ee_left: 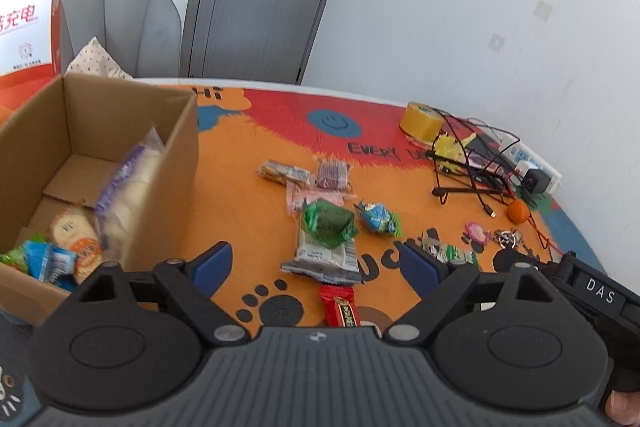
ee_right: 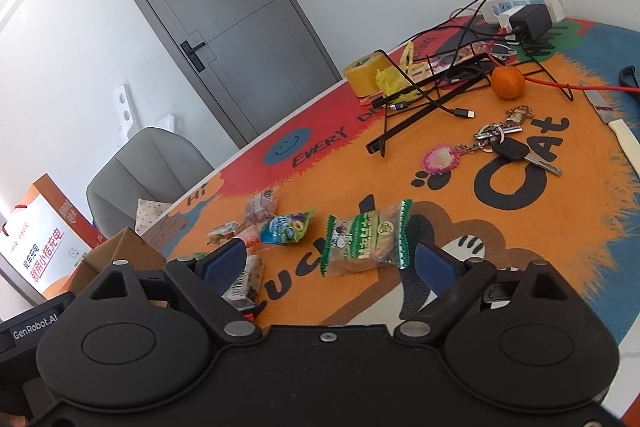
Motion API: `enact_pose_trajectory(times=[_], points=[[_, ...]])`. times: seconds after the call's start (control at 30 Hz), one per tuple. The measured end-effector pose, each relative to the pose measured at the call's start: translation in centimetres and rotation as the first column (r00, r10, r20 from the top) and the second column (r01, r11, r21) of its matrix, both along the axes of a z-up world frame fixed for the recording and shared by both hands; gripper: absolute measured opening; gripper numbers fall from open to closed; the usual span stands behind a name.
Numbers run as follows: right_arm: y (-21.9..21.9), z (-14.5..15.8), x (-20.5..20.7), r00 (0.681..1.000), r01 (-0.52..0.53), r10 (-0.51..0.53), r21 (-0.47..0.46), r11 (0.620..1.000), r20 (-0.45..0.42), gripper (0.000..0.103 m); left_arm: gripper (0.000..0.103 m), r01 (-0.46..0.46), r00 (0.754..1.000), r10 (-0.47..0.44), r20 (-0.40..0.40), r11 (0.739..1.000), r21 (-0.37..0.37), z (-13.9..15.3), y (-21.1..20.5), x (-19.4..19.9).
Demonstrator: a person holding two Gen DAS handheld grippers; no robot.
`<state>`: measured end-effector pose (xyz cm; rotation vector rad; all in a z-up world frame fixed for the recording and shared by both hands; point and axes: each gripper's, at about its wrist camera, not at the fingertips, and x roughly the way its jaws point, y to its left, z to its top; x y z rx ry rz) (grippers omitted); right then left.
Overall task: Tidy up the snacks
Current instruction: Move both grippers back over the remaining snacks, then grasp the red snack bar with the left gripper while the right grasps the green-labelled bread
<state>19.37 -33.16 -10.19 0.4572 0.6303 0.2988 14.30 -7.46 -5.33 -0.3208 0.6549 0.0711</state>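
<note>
Both grippers stand spread with nothing between their blue pads: the left gripper (ee_left: 316, 261) hovers above the loose snacks beside the box, and the right gripper (ee_right: 330, 259) hangs over a green-edged cake packet (ee_right: 366, 237) that lies flat on the mat, untouched.

Largest first: the round table is covered by an orange, red and blue cartoon mat (ee_left: 248, 195); on its left side sits an open cardboard box (ee_left: 176, 163), flaps up, already holding several snacks; a long purple-trimmed packet of pale buns (ee_left: 128, 187) leans against the box's right inner wall; below it lie a round cracker pack (ee_left: 76, 231) with orange print, a blue wrapper (ee_left: 50, 261) and a green wrapper (ee_left: 12, 255) in the near corner; part of the box floor shows bare at the far end.

Outside the box, on the orange part of the mat, the remaining snacks lie in a loose cluster: a grey-white packet (ee_left: 324, 255) with a green pyramid-shaped snack (ee_left: 330, 223) resting on top of it; a blue-and-green candy bag (ee_left: 378, 218) just to its right; a pink wrapper (ee_left: 308, 197), a maroon bar (ee_left: 334, 175) and a brown biscuit pack (ee_left: 284, 173) farther away; a red bar (ee_left: 340, 307) nearest the left gripper, between its fingers in view but not touched.

Well apart, toward the wall: a yellow tape roll (ee_left: 420, 121), tangled black cables (ee_left: 472, 163), a power strip (ee_right: 524, 5), an orange fruit (ee_right: 507, 82), a bunch of keys (ee_right: 504, 145) and a knife (ee_right: 612, 125).
</note>
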Motion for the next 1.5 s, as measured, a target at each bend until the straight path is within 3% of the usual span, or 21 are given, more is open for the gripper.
enact_pose_trajectory(times=[0.3,0.37,0.6,0.7,0.73,0.77,1.2,1.5], points=[[0.2,-1.5,1.2,1.000,0.006,-0.007,-0.029,1.000,-0.023,0.089,0.075,0.032,0.998,-0.031,-0.062,0.999,0.007,-2.7,-1.9,1.6],[0.3,-1.8,1.4,1.000,0.006,-0.007,-0.041,0.999,-0.023,0.089,0.067,0.041,0.996,-0.041,-0.078,0.999,0.002,-3.3,-2.2,2.0],[0.3,-2.4,1.7,1.000,0.006,-0.008,-0.061,0.998,-0.025,0.089,0.057,0.053,0.990,-0.053,-0.132,0.999,-0.006,-5.3,-2.8,3.2],[0.5,-2.8,2.2,0.999,0.004,-0.007,-0.072,0.997,-0.031,0.089,0.038,0.045,0.990,-0.042,-0.132,0.999,0.021,-5.8,-3.0,3.2],[0.6,-2.9,2.3,0.999,0.005,-0.007,-0.078,0.997,-0.032,0.089,0.024,0.046,0.990,-0.045,-0.135,0.999,0.008,-5.9,-2.9,3.2],[0.8,-3.1,2.5,0.999,0.006,-0.009,-0.086,0.996,-0.034,0.089,0.021,0.048,0.989,-0.049,-0.138,0.999,-0.015,-5.9,-2.5,3.3],[2.7,-4.1,4.7,0.999,0.024,-0.031,-0.138,0.990,-0.043,0.089,0.021,-0.010,0.995,0.006,-0.097,0.999,-0.039,-4.6,0.1,2.5],[5.4,-4.3,5.8,0.999,0.037,-0.047,-0.279,0.960,-0.026,0.088,0.021,-0.052,0.997,0.048,-0.068,0.997,-0.055,-4.2,1.9,2.6]])
